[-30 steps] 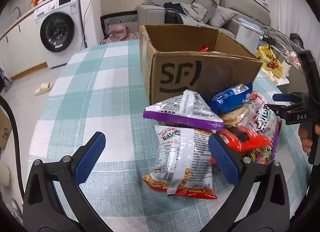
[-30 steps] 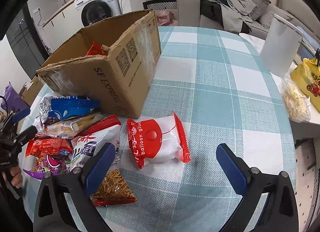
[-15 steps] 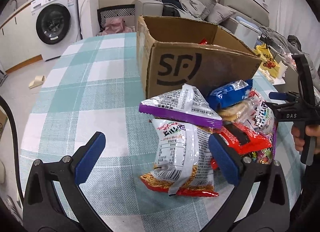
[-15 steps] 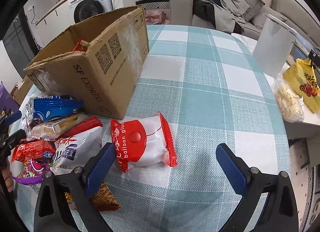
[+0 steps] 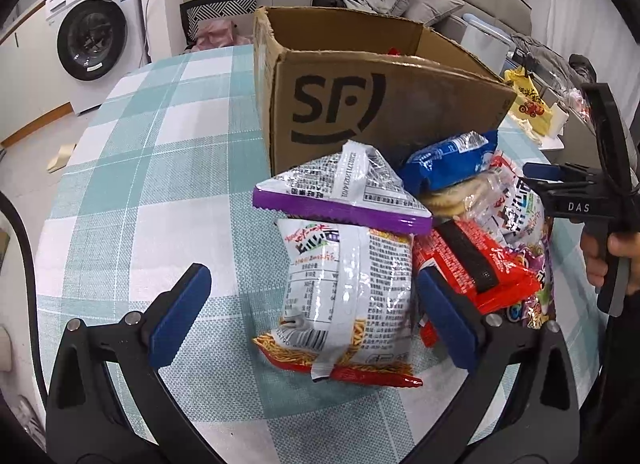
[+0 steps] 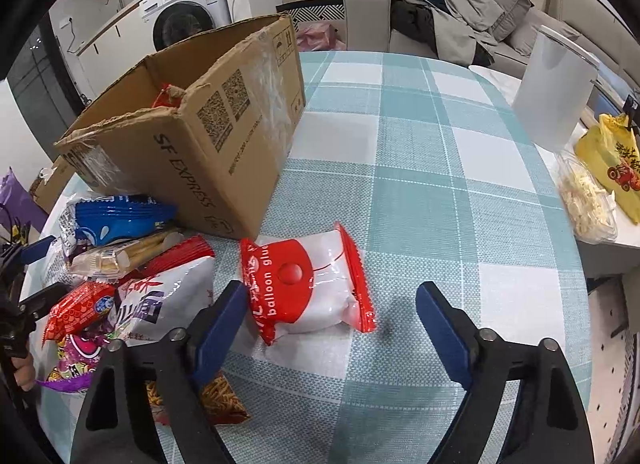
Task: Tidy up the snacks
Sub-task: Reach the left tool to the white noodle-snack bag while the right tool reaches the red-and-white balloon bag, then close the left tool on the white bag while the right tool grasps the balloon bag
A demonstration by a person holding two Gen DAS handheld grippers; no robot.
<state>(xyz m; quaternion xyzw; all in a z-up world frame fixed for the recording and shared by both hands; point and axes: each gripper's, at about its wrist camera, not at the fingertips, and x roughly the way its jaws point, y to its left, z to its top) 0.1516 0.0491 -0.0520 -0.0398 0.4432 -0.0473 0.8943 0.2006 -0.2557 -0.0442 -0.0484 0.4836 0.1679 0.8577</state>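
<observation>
1. Right gripper [image 6: 328, 320]: fingers closing around the red-and-white balloon glue packet [image 6: 306, 290]; left pad about touching it, right pad apart.
2. Left gripper [image 5: 310, 318]: fingers wide apart over a silver noodle-snack bag [image 5: 350, 296].
3. Snack pile [image 5: 460, 216] lies on the checked surface [image 6: 420, 168].
4. Cardboard box [image 6: 208, 136] stands open just behind the pile.

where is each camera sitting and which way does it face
Left wrist: on the left gripper, angled down at the snack pile before the cardboard box; the right hand shows.
Right wrist: on the right gripper, angled down, jaws closing around a red and white packet without pressing it.
Shared: box, pile, checked tablecloth.
</observation>
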